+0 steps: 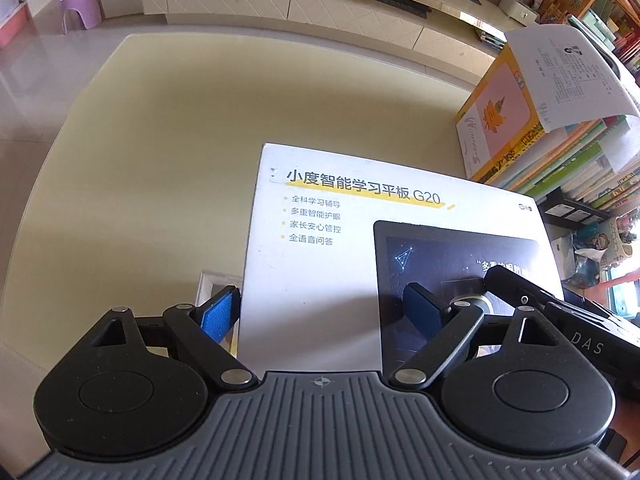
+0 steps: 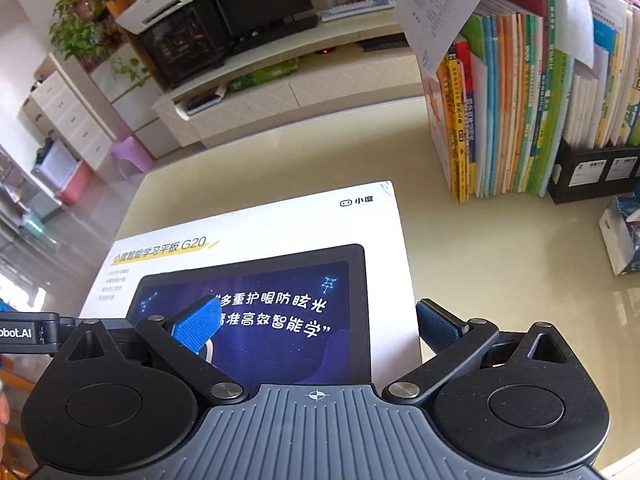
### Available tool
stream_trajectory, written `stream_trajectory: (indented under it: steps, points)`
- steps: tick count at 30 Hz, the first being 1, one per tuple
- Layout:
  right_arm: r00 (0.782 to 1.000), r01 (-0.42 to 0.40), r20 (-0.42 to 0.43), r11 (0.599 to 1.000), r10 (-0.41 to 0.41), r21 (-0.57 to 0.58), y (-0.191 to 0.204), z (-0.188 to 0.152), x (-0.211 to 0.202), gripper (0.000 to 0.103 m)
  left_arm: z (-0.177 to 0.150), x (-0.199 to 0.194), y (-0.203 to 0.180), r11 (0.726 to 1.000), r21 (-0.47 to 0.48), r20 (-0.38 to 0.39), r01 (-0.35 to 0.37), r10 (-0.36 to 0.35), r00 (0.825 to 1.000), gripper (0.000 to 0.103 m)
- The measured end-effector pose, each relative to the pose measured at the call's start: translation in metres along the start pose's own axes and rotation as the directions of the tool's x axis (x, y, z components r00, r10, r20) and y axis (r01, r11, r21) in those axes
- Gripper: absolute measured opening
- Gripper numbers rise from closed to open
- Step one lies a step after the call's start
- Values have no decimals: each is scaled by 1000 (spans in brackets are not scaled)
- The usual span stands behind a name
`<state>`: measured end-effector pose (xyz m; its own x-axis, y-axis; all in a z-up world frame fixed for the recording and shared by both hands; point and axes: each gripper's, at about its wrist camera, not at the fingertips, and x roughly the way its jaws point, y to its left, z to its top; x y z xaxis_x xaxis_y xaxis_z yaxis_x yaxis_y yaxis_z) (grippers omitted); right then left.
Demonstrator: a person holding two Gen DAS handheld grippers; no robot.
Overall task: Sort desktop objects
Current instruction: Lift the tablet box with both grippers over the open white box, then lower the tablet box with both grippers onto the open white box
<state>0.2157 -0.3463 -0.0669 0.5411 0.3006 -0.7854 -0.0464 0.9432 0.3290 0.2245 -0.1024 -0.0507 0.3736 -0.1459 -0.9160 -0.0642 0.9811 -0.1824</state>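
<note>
Near edge of the tablet box [image 1: 320, 280] behind both tools; bullet text blurred in the right view.

On the white box [image 1: 320, 240] we read the heading "小度智能学习平板 G20" with four bullet lines: 全科学习辅导, 多重智能护眼, 家长安心管控, 全语音问答. Its corner carries the brand mark "小度". The tablet screen [image 2: 260, 312] printed on it reads "多重护眼防眩光 精准高效智能学". The right gripper [image 1: 584, 344] shows "DAS"; the left gripper [image 2: 24, 332] shows "bot.AI".

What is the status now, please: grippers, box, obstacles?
Left hand-held gripper open, right hand-held gripper open, both over the flat white cardboard tablet box. Box lies on table, ungrasped. Upright row of colourful books stands beyond it.
</note>
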Motion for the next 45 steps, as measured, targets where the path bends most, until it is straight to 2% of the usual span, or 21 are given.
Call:
stream_trajectory:
  steps: [7,15,29,38,45]
  points:
    - [1000,0,-5,1000,0,-16,1,-32,-56,103,-50,-47,-9,1000,-26,-8,-5,5,1000,103]
    - [1000,4,-3,1000,-4,21,15,-71,-84,103,-83,-75,0,1000,-3,-29,-21,21,999,103]
    - [999,38,-1,996,-38,86,55,-138,-115,103,-134,-110,39,998,58,-58,-13,16,998,103]
    - [996,65,-62,991,-58,114,76,-191,-120,103,-175,-111,70,998,65,-124,-16,24,992,103]
    - [993,71,-104,989,-58,128,82,-217,-122,103,-194,-108,83,997,80,-173,-17,30,984,103]
